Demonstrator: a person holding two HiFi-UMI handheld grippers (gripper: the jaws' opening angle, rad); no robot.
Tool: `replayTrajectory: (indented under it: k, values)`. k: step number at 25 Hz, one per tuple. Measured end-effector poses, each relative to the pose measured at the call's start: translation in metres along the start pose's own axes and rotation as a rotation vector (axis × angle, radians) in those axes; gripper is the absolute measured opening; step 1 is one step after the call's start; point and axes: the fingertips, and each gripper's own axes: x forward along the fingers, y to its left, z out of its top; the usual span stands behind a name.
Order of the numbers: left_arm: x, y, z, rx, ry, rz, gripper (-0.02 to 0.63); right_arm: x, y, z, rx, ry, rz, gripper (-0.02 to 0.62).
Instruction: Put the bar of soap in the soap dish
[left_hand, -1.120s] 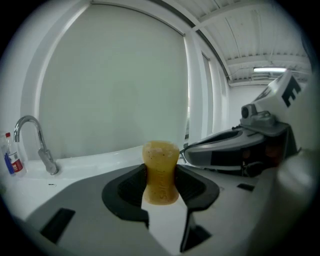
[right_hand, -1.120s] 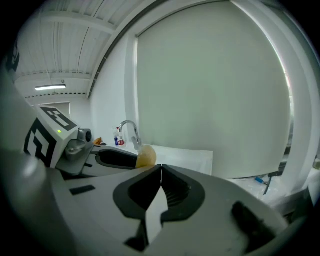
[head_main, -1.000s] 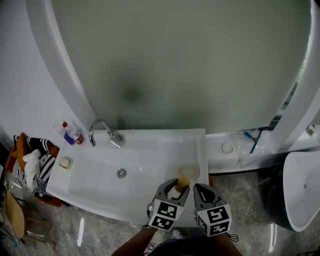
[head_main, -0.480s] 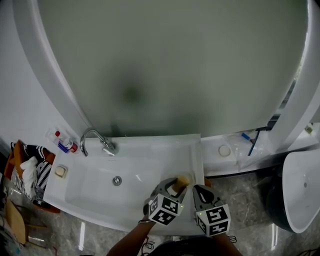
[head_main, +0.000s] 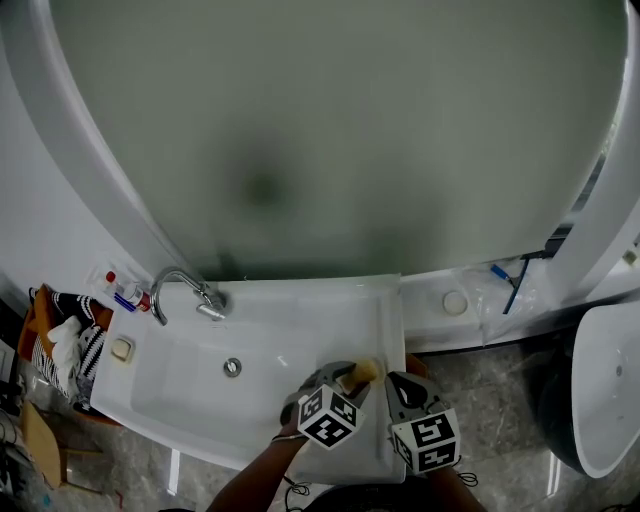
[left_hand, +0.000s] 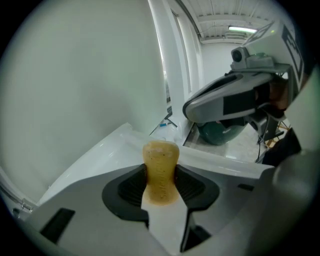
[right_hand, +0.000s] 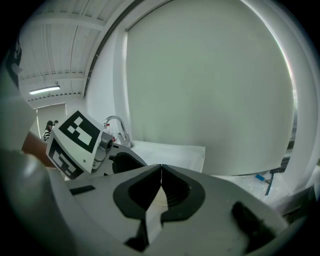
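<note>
The left tool (head_main: 352, 377), gripping the soap bar (head_main: 364, 371), has edged over the sink's (head_main: 392, 320) right rim, likely nearing release; the right tool (head_main: 399, 384) is closed, empty.

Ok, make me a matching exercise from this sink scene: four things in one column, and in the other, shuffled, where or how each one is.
Things:
1. bar of soap
2. right gripper
3. faucet
4. drain

Places or states:
A. on the back left rim of the sink
B. shut, nothing in it
C. in the bottom of the sink
D. clamped in the left gripper

Pairs: 1-D, 2-B, 3-A, 4-C
</note>
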Motion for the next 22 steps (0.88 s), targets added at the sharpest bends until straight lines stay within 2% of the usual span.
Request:
replayTrajectory:
  k: [5,8,16,22]
  values:
    - [0.014,-0.001,-0.004,0.028,0.060,-0.030,0.183,0.009,-0.007,-0.001,0.009,0.018,0.029,0.012]
    - [0.021,-0.003,-0.008,0.051,0.106,-0.075,0.183,0.014,-0.012,-0.002,0.012,0.022,0.039,0.012]
    - [0.035,-0.002,-0.019,0.146,0.228,-0.155,0.183,0.022,-0.021,-0.011,0.044,0.049,0.053,0.012]
    - [0.041,0.001,-0.022,0.208,0.289,-0.206,0.184,0.027,-0.028,-0.008,0.061,0.043,0.049,0.012]
